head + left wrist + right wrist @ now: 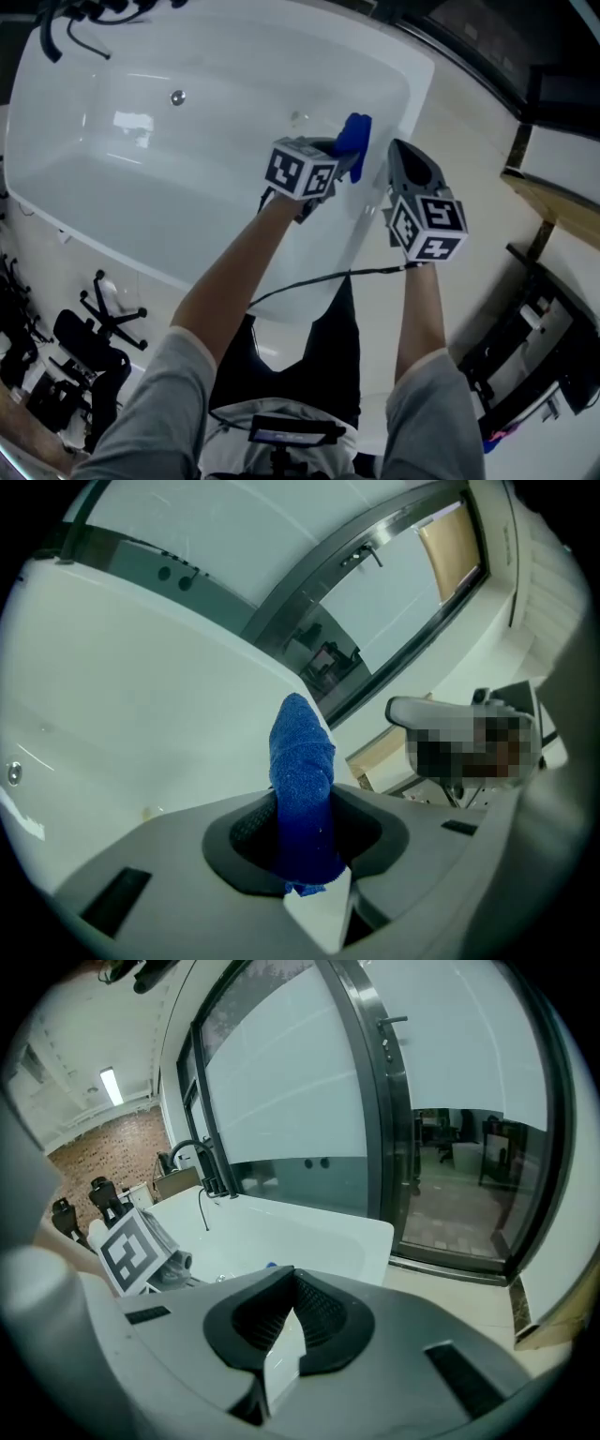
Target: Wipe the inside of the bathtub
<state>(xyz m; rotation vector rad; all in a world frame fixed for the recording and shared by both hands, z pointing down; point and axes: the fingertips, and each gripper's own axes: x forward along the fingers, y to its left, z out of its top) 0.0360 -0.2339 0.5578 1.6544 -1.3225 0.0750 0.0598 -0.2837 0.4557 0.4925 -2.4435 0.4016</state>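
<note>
At the tub's right end: both grippers side by side, left gripper over the inside, right gripper over the rim.
Markings: black-and-white square markers on each gripper's cube; no other writing is legible.
Tub: white, with its long sides running left from the grippers.
Rim: the right end rim curves just beyond the jaws; the near long rim passes under the forearms.
Open room: wide bare inside stretches left toward the drain; the tap sits at the tub's far left end.
Outside the tub: pale floor beyond the right end; black chairs beside the near long side.
Cloth: blue, standing out past the left jaws, close to the tub's right end wall; whether it touches cannot be told.
Left gripper: clamped on the cloth.
Right gripper: jaws together, nothing between them, pointing past the tub toward a glass door.
</note>
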